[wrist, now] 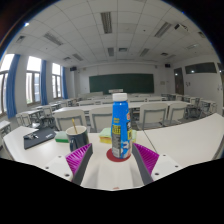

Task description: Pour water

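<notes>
A blue labelled bottle [120,128] with a white cap stands upright on a round red coaster [119,155] on the white table [190,140]. A tan paper cup [76,136] stands to the left of the bottle, just beyond the left finger. My gripper [113,160] is open. Its magenta pads [80,158] lie at either side of the coaster, and the bottle stands between the fingertips with a gap on each side. I cannot see into the cup.
A black flat object [38,138] lies on the table further left. Rows of classroom desks and chairs [160,112] stand beyond the table, with a green chalkboard [120,83] on the far wall and windows at the left.
</notes>
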A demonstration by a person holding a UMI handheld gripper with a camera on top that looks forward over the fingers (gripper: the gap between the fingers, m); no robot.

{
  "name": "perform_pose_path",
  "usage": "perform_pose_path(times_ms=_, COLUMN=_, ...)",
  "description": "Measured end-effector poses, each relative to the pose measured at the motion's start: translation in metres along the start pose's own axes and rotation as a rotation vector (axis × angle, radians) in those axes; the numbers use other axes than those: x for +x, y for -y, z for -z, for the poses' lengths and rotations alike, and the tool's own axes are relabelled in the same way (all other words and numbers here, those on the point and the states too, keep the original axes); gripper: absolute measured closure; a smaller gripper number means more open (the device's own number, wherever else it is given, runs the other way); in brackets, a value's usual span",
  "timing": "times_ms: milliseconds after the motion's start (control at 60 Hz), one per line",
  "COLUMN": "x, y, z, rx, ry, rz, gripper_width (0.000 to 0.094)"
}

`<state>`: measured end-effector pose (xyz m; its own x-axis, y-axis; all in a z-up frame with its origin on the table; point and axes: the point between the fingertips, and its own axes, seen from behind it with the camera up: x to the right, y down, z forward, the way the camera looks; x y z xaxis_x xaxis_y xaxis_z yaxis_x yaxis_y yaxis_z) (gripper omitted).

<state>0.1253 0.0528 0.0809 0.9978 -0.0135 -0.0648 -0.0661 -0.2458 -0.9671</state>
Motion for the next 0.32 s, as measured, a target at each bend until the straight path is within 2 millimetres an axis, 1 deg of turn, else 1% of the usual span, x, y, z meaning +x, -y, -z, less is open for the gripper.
perform_pose_path(times_ms=33, x=-0.009, y=-0.007, z=0.017, rx=-0.006, ry=0.007, rz=-0.006, gripper_width=0.0092)
perform_pose_path(times_ms=50, x=-0.017, y=-0.012, z=0.017, rx=-0.01, ry=0.008, rz=-0.01, gripper_width=0.0093)
perform_pose_path(times_ms=67, x=-0.021, y=-0.016, z=0.025, rx=-0.015, ry=0.01, rz=-0.012, gripper_width=0.0093)
perform_pose_path(times_ms=83, x=-0.022, y=-0.02, z=0.039, rx=-0.02, ry=0.014, rz=-0.011, gripper_width=0.0093)
perform_pose_path(times_ms=100, x=-0.025, y=-0.024, z=0.046, rx=-0.021, ry=0.018, rz=-0.011, gripper_width=0.0093)
perform_pose_path(times_ms=117, x=-0.031, y=-0.027, z=0.046, rx=-0.018, ry=0.022, rz=-0.011, gripper_width=0.0093)
perform_pose_path(times_ms=133, x=-0.032, y=-0.03, z=0.058, rx=-0.019, ry=0.024, rz=-0.011, gripper_width=0.0091)
perform_pose_path(times_ms=150, x=-0.037, y=-0.033, z=0.056, rx=-0.016, ry=0.026, rz=-0.012, gripper_width=0.0093)
perform_pose_path(times_ms=167, x=-0.037, y=-0.036, z=0.067, rx=-0.015, ry=0.029, rz=-0.013, gripper_width=0.0093)
perform_pose_path(times_ms=183, x=-0.041, y=-0.038, z=0.064, rx=-0.012, ry=0.03, rz=-0.016, gripper_width=0.009)
perform_pose_path(times_ms=200, x=-0.042, y=-0.04, z=0.068, rx=-0.01, ry=0.031, rz=-0.02, gripper_width=0.009)
perform_pose_path(times_ms=217, x=-0.042, y=-0.042, z=0.066, rx=-0.007, ry=0.031, rz=-0.025, gripper_width=0.0091)
perform_pose_path(times_ms=233, x=-0.041, y=-0.044, z=0.075, rx=-0.004, ry=0.029, rz=-0.029, gripper_width=0.0093)
perform_pose_path(times_ms=317, x=-0.044, y=-0.051, z=0.085, rx=0.008, ry=0.045, rz=-0.044, gripper_width=0.0093)
